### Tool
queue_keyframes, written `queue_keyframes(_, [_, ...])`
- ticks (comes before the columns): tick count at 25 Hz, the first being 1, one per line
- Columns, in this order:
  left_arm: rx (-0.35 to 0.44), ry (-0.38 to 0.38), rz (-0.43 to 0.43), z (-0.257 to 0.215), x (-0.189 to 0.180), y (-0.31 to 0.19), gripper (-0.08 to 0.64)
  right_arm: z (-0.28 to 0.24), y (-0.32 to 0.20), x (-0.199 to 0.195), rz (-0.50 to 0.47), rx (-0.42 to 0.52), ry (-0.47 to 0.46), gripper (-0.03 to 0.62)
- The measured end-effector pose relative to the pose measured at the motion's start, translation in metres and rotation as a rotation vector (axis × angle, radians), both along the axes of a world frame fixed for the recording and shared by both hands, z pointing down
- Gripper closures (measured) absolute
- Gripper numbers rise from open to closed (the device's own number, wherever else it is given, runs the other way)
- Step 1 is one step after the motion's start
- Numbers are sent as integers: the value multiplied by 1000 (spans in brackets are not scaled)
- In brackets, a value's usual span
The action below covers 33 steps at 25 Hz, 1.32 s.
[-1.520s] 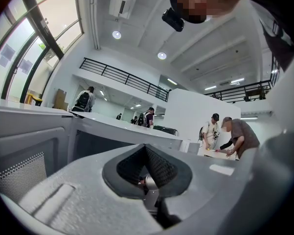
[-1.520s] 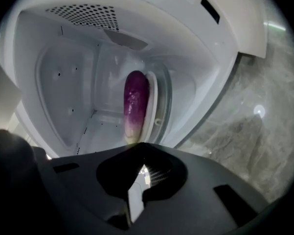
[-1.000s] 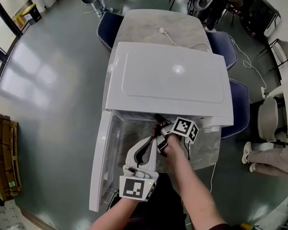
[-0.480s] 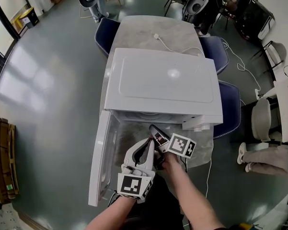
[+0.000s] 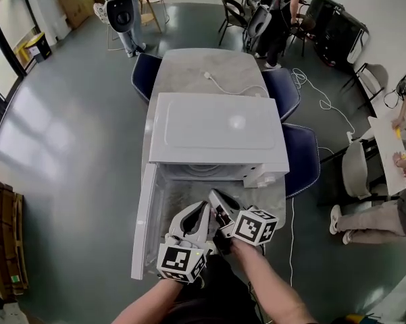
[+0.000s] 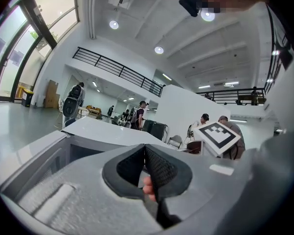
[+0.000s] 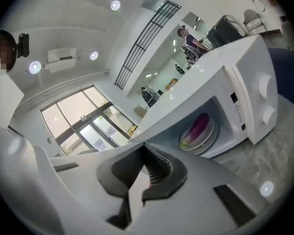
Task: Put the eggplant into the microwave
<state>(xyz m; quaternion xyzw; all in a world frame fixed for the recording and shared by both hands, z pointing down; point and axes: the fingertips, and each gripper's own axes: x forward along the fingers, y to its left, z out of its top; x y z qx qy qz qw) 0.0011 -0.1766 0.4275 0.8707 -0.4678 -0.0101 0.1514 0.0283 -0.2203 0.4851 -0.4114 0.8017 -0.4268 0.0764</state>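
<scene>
The purple eggplant (image 7: 199, 126) lies on a plate (image 7: 193, 140) inside the white microwave (image 7: 244, 82), whose door (image 5: 144, 229) swings open to the left. In the head view the microwave's top (image 5: 216, 132) hides the eggplant. My right gripper (image 7: 146, 155) is shut and holds nothing; it hangs in front of the opening, a short way back from it (image 5: 216, 200). Beside it on the left, my left gripper (image 5: 200, 213) is also shut and empty (image 6: 145, 153).
The microwave stands on a grey marble-look table (image 5: 203, 69) with a white power cord (image 5: 230, 85) behind it. Blue chairs (image 5: 300, 155) flank the table. The control knobs (image 7: 268, 99) sit on the microwave's right side. People and chairs are farther back in the room.
Both grippers have drawn back from the microwave's opening toward me and risen. The right gripper has rolled as it pulled out. The head view has tilted to show more of the room.
</scene>
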Motion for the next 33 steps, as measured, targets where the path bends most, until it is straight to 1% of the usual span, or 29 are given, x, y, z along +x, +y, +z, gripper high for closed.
queue_keyframes(7, [32,5,11,-35,-8,13,551,-54,21,-3,-9,133,86,591])
queue_keyframes(13, [54,-3,38,-63,-7,23,551,-96,36,-1,1,248,166,591])
queue_keyframes(19, [104,-6,34,-87,-13,34,551,-133,51,-4,8,368,256,591])
queue_keyframes(26, [141,-9,28,-104,-18,41,551,-156,62,-11,17,452,318,591])
queue_keyframes(33, [157,-15,24,-110,-21,43,551,-166,64,-15,23,485,348,592])
